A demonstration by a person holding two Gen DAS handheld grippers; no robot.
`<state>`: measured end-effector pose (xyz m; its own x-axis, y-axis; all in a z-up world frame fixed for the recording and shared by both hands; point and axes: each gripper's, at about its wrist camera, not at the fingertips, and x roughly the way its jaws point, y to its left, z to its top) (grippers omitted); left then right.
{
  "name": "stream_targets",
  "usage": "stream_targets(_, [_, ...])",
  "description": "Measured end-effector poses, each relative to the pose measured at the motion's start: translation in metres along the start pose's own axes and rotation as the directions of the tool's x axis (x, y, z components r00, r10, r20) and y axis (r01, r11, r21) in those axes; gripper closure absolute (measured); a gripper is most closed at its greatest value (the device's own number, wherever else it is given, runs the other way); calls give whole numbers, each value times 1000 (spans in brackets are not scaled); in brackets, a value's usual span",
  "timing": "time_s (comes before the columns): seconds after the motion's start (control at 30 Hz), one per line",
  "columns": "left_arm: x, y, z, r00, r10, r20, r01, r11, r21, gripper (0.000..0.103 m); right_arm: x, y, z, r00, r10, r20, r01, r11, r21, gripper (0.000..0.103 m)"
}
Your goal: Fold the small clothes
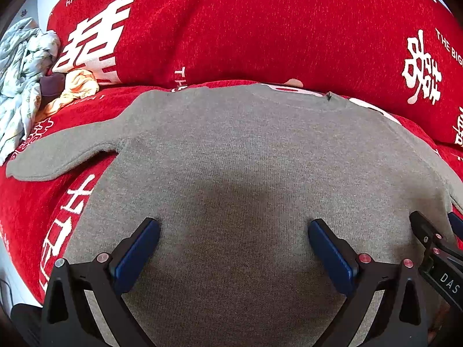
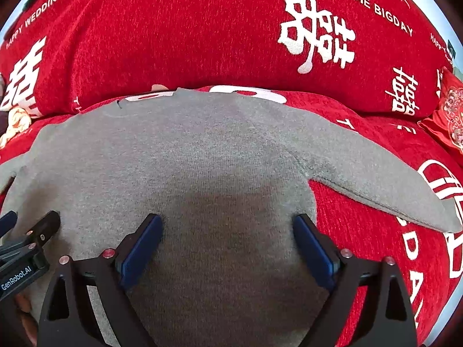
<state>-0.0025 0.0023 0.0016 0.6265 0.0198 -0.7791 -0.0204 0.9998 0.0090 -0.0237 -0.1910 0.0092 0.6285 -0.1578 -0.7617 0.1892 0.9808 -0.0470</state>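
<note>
**Grey sweater, laid flat, both grippers above it**

Item: grey sweater spread on red sofa cover, directly beneath and ahead of both finger pairs. Left gripper: fingers wide, empty. Right gripper: wide, empty. Sleeves extend outward of the fingers. Risk: pinching the cover with the knit, dragging both and skewing the fold.

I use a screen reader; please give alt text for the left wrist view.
A grey sweater lies flat on a red sofa cover, sleeve spread left. The open left gripper hovers over it; crumpled clothes sit far left.
</note>
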Motion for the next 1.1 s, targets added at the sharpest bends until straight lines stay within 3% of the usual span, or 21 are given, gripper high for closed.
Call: stream_targets(1.1, [2,-4,1,999,30,-36,-30,1000,-7,0,7,8,1,1000,-7,-30,6,999,-34,5])
